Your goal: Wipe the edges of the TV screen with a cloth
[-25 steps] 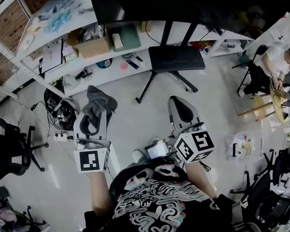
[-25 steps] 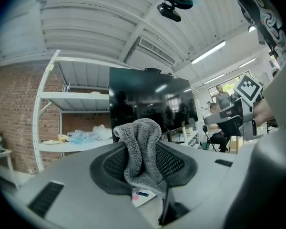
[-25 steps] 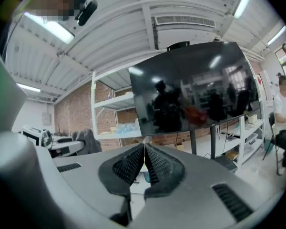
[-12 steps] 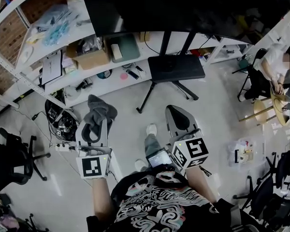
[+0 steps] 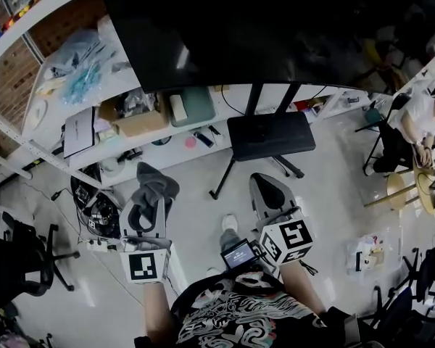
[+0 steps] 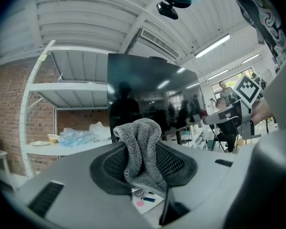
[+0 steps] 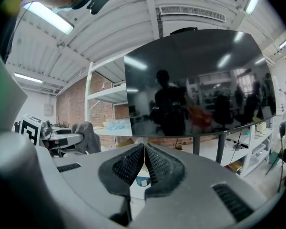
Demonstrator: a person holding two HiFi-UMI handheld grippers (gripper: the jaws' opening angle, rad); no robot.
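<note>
A large dark TV screen (image 5: 268, 27) on a black stand (image 5: 264, 133) fills the top of the head view; it also shows ahead as the TV screen (image 6: 150, 101) in the left gripper view and the TV screen (image 7: 200, 85) in the right gripper view. My left gripper (image 5: 151, 198) is shut on a grey fluffy cloth (image 5: 154, 181), which bunches up between the pads as the cloth (image 6: 142, 149). My right gripper (image 5: 268, 187) is shut with nothing in it, its pads meeting at the tips (image 7: 144, 151). Both grippers hang below the screen, apart from it.
White shelving (image 5: 80, 122) with boxes, bags and small items runs along the left behind the TV. A person sits at a desk (image 5: 420, 129) at the right. Office chairs (image 5: 22, 252) stand at left, cables and a power strip (image 5: 94, 216) lie on the floor.
The view has tilted up and closer, so the TV screen fills more of the top. Both grippers keep their hold and stay side by side, a little nearer the screen.
</note>
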